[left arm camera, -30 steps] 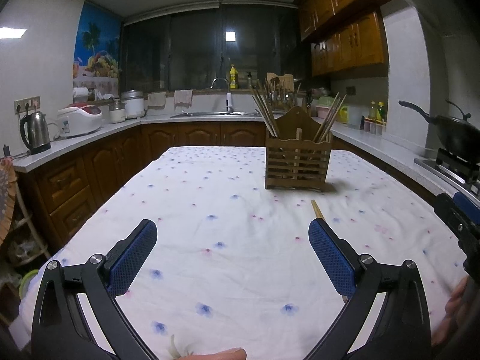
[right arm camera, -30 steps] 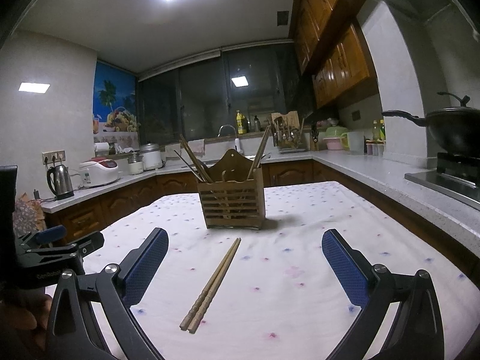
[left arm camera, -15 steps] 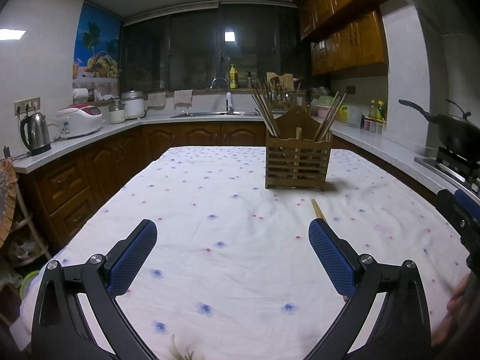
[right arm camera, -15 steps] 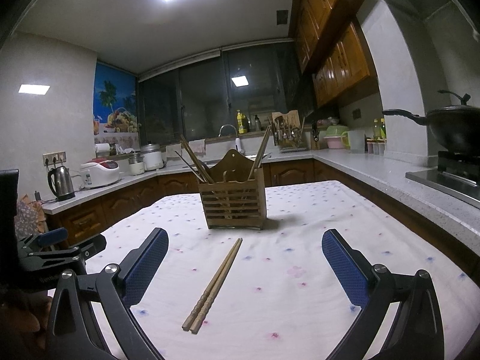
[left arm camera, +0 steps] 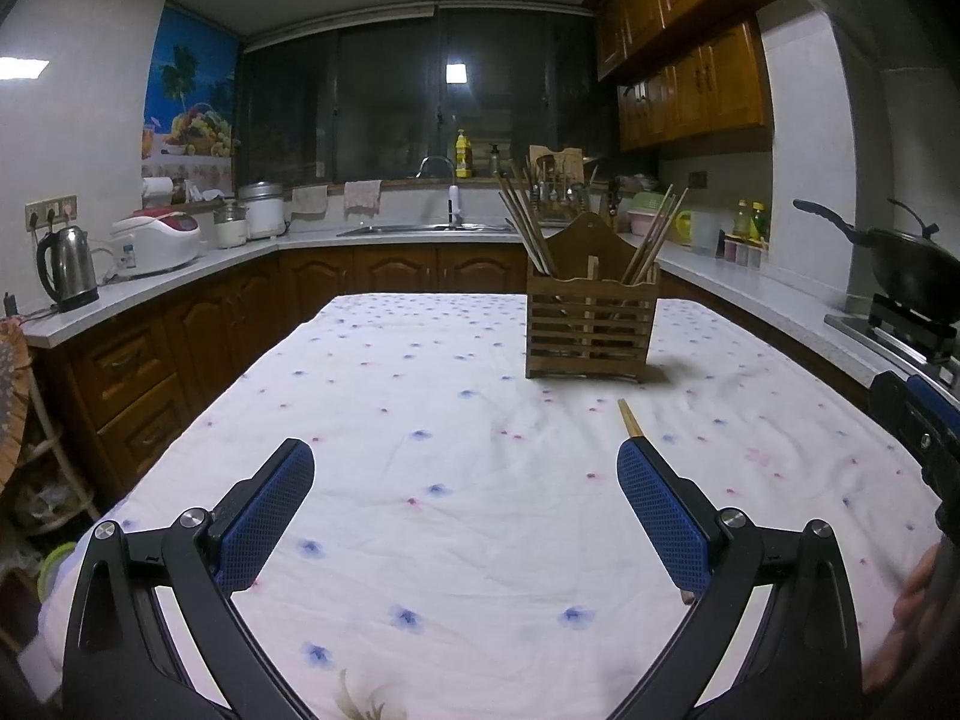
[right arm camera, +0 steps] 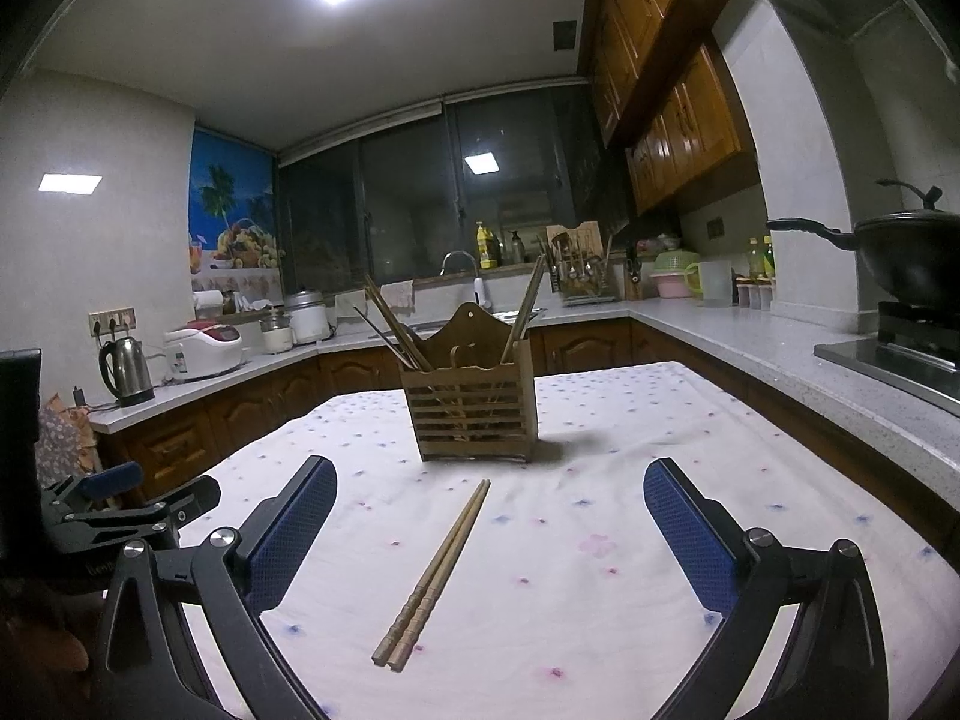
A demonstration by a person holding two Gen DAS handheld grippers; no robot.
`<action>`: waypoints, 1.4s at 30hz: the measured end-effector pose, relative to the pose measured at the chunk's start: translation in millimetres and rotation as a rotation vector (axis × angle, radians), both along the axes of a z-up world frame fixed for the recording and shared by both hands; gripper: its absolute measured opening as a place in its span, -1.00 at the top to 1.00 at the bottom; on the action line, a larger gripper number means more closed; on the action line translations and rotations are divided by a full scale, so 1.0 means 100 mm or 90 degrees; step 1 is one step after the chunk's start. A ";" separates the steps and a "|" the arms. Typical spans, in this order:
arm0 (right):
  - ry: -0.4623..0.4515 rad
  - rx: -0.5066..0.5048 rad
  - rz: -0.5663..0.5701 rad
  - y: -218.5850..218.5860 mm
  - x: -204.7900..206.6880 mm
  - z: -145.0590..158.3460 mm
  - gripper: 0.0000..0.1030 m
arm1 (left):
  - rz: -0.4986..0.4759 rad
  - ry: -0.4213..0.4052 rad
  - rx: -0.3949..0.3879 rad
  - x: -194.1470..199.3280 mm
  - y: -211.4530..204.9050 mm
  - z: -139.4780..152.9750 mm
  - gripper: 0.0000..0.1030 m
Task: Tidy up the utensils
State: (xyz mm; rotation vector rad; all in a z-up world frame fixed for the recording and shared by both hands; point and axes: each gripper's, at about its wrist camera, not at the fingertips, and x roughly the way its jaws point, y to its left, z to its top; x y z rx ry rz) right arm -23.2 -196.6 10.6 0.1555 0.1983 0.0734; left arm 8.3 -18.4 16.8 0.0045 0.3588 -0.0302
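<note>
A pair of wooden chopsticks (right arm camera: 440, 565) lies side by side on the flowered tablecloth, between my right gripper's (right arm camera: 489, 531) open, empty fingers. In the left wrist view only their far tip (left arm camera: 630, 418) shows, just past the right finger. A slatted wooden utensil holder (right arm camera: 470, 410) with several chopsticks in it stands upright behind them; it also shows in the left wrist view (left arm camera: 590, 320). My left gripper (left arm camera: 465, 507) is open and empty over bare cloth, left of the chopsticks.
The table (left arm camera: 420, 396) is covered by a white flowered cloth. Counters run around it, with a kettle (left arm camera: 67, 268), a rice cooker (left arm camera: 157, 237) and a sink (left arm camera: 420, 229). A black wok (right arm camera: 900, 255) sits on the stove at the right.
Both views have shifted only slightly; the chopsticks and holder have not moved and both grippers stay open.
</note>
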 end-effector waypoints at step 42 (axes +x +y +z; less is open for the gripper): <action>0.000 0.002 0.003 0.05 0.00 0.02 -1.00 | -0.003 0.001 -0.001 0.01 -0.04 0.00 -1.00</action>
